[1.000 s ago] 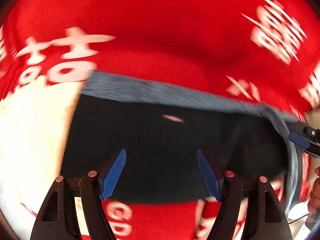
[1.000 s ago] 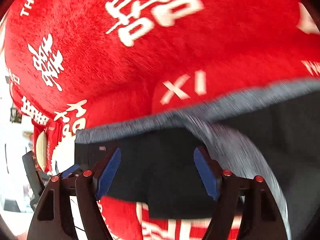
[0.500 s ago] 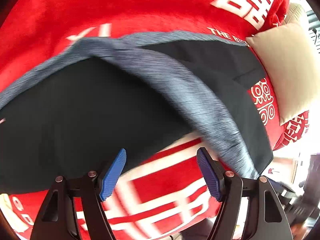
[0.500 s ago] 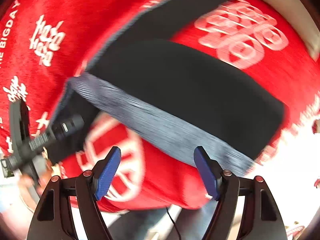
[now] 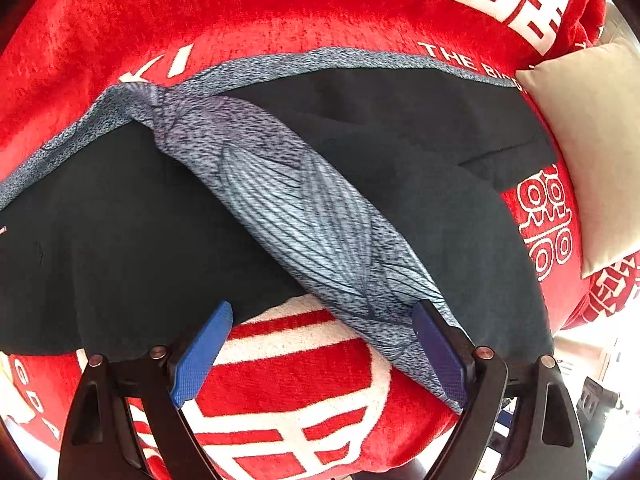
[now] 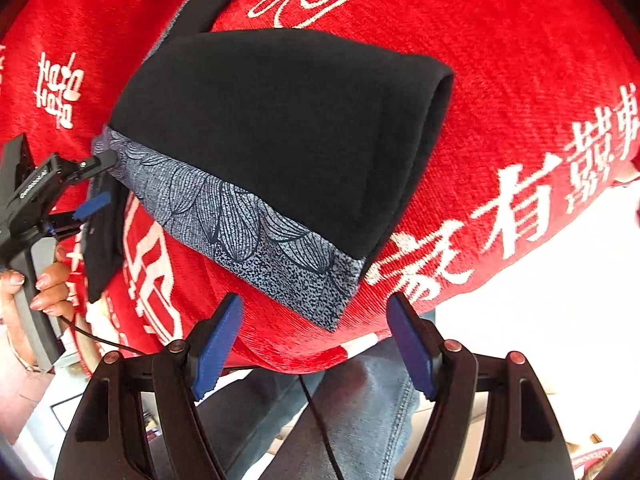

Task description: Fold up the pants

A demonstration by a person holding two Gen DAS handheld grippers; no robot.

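A red plush blanket with white characters point(image 5: 280, 8) covers the whole surface. On it lie the black pants with a grey leaf-print side stripe point(image 5: 312, 216), folded over, the stripe running from ten o'clock to five o'clock in the left view. A beige square cushion point(image 5: 592, 148) sits at three o'clock. The left gripper point(image 5: 320, 356) and right gripper point(image 6: 312, 344) both hover with jaws spread wide, gripping nothing.

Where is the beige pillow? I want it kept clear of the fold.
In the left wrist view, the pillow lies at the right edge on the red blanket, beside the pants.
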